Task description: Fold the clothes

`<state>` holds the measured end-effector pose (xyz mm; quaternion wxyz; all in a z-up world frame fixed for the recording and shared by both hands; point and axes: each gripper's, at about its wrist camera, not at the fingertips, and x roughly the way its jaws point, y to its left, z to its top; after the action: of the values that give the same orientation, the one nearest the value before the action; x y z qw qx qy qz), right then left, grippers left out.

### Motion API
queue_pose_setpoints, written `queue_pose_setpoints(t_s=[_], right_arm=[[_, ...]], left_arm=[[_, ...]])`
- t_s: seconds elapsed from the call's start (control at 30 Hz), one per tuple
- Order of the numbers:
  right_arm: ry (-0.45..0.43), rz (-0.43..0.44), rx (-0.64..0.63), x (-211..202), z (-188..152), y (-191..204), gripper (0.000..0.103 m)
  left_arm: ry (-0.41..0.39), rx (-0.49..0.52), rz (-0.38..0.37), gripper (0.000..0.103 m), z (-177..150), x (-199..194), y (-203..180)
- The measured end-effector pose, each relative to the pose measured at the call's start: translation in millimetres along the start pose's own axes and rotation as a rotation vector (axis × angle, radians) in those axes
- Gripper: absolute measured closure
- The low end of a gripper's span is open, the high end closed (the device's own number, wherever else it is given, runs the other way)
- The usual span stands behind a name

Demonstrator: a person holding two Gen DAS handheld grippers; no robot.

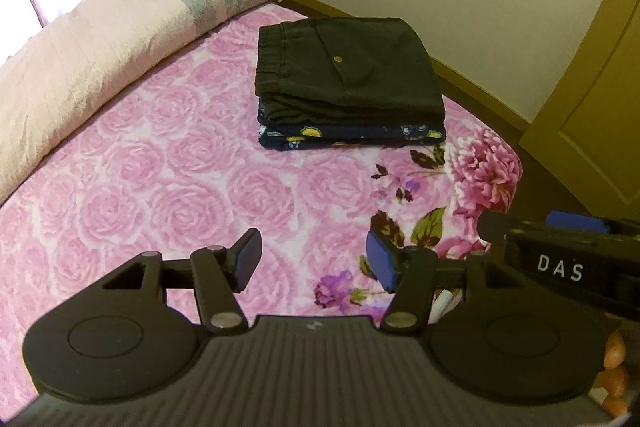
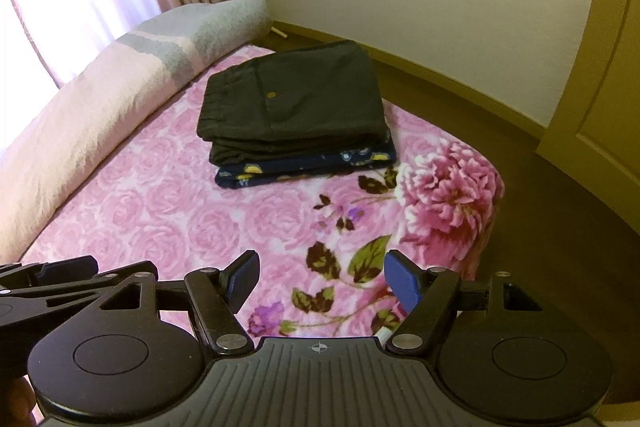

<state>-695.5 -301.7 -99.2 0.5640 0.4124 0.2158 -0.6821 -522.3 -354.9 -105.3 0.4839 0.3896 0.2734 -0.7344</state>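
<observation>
A folded dark garment (image 1: 352, 75) with a small brass button lies on top of a folded navy patterned garment (image 1: 348, 137) in a neat stack near the far end of the bed. The stack also shows in the right wrist view, dark garment (image 2: 296, 99) over the navy one (image 2: 304, 163). My left gripper (image 1: 314, 259) is open and empty above the pink floral blanket (image 1: 168, 187), well short of the stack. My right gripper (image 2: 324, 279) is open and empty too, beside the left one, which shows at the lower left (image 2: 60, 287).
A rolled pink and grey quilt (image 1: 100, 43) runs along the bed's left side under the curtained window. The bed's right edge (image 2: 492, 211) drops to a dark floor. A wall and a door (image 2: 608, 67) stand at the right.
</observation>
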Motion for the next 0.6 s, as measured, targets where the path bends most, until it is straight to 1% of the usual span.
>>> queue_pose_setpoints(t_s=[0.6], right_arm=[[0.073, 0.005, -0.013, 46.5, 23.1, -22.2, 0.031]], left_arm=[[0.054, -0.012, 0.016, 0.049, 20.6, 45.2, -13.7]])
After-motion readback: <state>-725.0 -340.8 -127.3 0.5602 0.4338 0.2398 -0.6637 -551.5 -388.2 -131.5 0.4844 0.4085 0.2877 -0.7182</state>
